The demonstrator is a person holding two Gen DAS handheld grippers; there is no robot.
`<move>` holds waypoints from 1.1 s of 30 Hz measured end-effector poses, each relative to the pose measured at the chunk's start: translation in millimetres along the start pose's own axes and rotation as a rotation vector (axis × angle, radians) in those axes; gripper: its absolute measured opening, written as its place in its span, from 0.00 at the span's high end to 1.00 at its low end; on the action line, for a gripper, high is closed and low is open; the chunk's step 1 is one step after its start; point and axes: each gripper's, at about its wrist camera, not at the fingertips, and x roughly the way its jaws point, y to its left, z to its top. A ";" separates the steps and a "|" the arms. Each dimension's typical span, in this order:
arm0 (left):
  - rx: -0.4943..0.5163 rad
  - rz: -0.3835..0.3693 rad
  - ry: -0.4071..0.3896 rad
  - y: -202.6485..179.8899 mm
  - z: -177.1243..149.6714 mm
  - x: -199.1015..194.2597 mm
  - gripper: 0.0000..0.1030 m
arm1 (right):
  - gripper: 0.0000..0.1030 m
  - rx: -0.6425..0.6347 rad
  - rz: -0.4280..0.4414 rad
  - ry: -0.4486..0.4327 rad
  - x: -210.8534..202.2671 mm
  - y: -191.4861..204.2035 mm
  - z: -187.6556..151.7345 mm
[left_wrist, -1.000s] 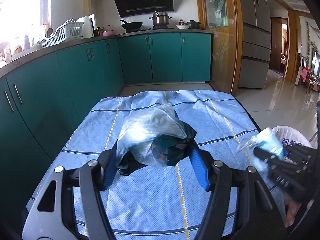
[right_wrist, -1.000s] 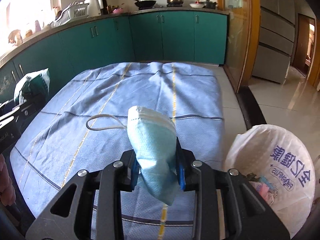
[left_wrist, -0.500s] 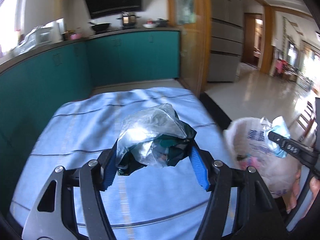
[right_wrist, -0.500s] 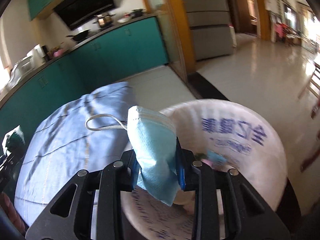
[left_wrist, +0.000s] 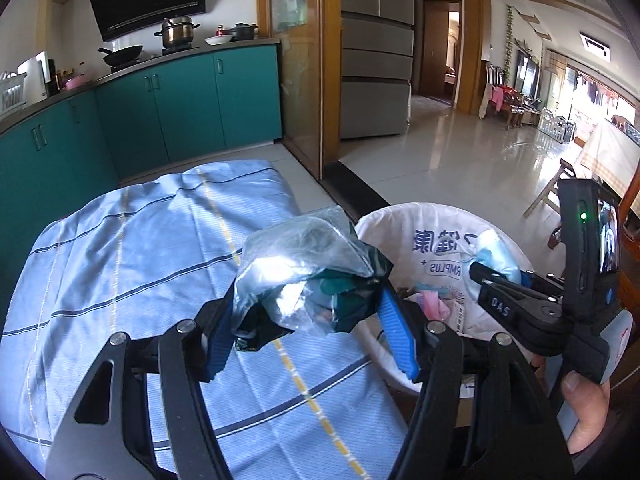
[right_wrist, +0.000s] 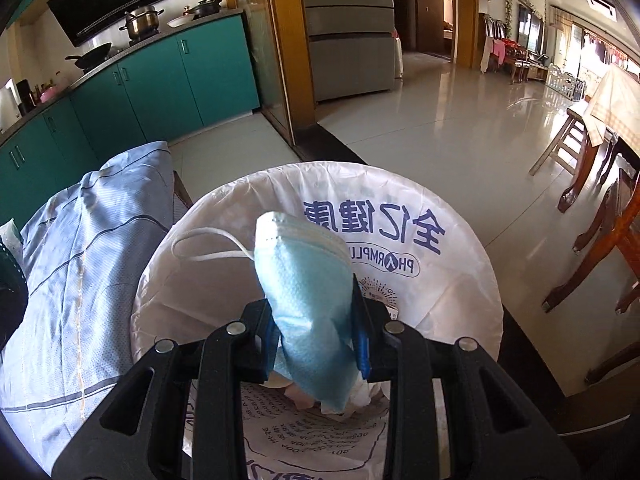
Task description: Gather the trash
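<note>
right wrist view: right gripper (right_wrist: 316, 332) pinches the blue mask (right_wrist: 308, 300) directly over the bin bag (right_wrist: 460, 280); left gripper (left_wrist: 308, 320), clamping crumpled plastic (left_wrist: 300, 264), sits by the table edge.

The face mask (right_wrist: 308, 304) hides much of what lies inside the white bin bag (right_wrist: 452, 304); only scraps show at 6 o'clock below it, too crumpled to identify. In the left wrist view the crinkled plastic wrapper (left_wrist: 304, 276) covers the bag's near rim at 9 o'clock, and its dark contents cannot be made out.
</note>
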 end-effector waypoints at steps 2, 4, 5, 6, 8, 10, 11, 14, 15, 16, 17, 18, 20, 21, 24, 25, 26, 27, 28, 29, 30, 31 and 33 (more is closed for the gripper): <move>0.003 -0.007 0.003 -3.3 0.2 1.3 0.37 | 0.70 0.008 -0.014 0.007 1.5 -3.3 -0.3; 0.008 -0.010 0.007 -4.9 1.2 4.7 0.37 | 0.70 0.032 -0.038 0.030 5.9 -9.8 -0.1; 0.009 -0.013 0.011 -6.5 1.2 7.1 0.37 | 0.69 0.050 -0.041 0.047 10.1 -13.7 0.1; 0.009 -0.016 0.015 -7.5 1.0 8.1 0.37 | 0.64 0.062 -0.042 0.059 12.5 -16.6 0.5; 0.012 -0.023 0.022 -9.6 2.2 11.3 0.37 | 0.48 0.083 -0.044 0.062 12.7 -20.5 0.4; 0.020 -0.027 0.028 -13.4 2.4 14.5 0.37 | 0.27 0.104 -0.039 0.029 5.9 -23.5 1.4; 0.025 -0.029 0.031 -16.1 2.2 16.8 0.37 | 0.25 0.115 -0.033 0.009 2.5 -25.1 2.3; 0.036 -0.041 0.042 -24.3 1.2 22.6 0.37 | 0.25 0.165 -0.022 -0.031 -5.0 -33.1 3.8; 0.038 -0.045 0.046 -26.5 0.9 23.9 0.37 | 0.25 0.181 -0.024 -0.036 -6.5 -35.5 4.2; 0.042 -0.051 0.051 -28.6 1.0 26.9 0.37 | 0.25 0.207 -0.023 -0.041 -7.8 -39.8 4.3; 0.046 -0.061 0.058 -32.7 0.8 30.3 0.37 | 0.25 0.235 -0.021 -0.046 -9.3 -44.7 4.4; 0.053 -0.074 0.066 -37.7 0.6 34.1 0.37 | 0.25 0.263 -0.022 -0.053 -11.1 -49.4 4.4; 0.065 -0.103 0.086 -48.3 0.0 42.5 0.37 | 0.25 0.320 -0.033 -0.076 -15.5 -59.7 4.0; 0.070 -0.116 0.094 -51.5 -0.4 45.5 0.37 | 0.24 0.352 -0.038 -0.089 -18.0 -65.3 3.4; 0.109 -0.163 0.112 -66.3 -2.5 56.5 0.33 | 0.23 0.432 -0.062 -0.124 -25.1 -81.2 0.8; 0.126 -0.157 0.104 -70.0 -2.9 58.2 0.30 | 0.23 0.442 -0.074 -0.132 -26.8 -83.7 0.8; 0.142 -0.150 0.094 -73.2 -3.3 59.2 0.27 | 0.23 0.451 -0.084 -0.144 -29.0 -85.8 0.9; 0.153 -0.146 0.087 -74.8 -3.6 59.6 0.21 | 0.23 0.459 -0.091 -0.160 -31.4 -87.3 0.7; 0.160 -0.143 0.081 -75.3 -4.1 58.7 0.19 | 0.20 0.461 -0.094 -0.173 -33.3 -87.7 0.7; 0.162 -0.136 0.073 -73.8 -4.2 56.2 0.17 | 0.19 0.459 -0.095 -0.180 -33.9 -87.1 1.0; 0.160 -0.134 0.065 -72.7 -3.9 53.0 0.16 | 0.18 0.457 -0.096 -0.193 -35.7 -86.0 1.5; 0.158 -0.131 0.055 -70.7 -4.1 48.4 0.13 | 0.17 0.451 -0.096 -0.204 -37.6 -84.3 2.2; 0.157 -0.114 0.039 -64.7 -2.4 39.2 0.12 | 0.14 0.437 -0.085 -0.227 -41.6 -79.7 3.2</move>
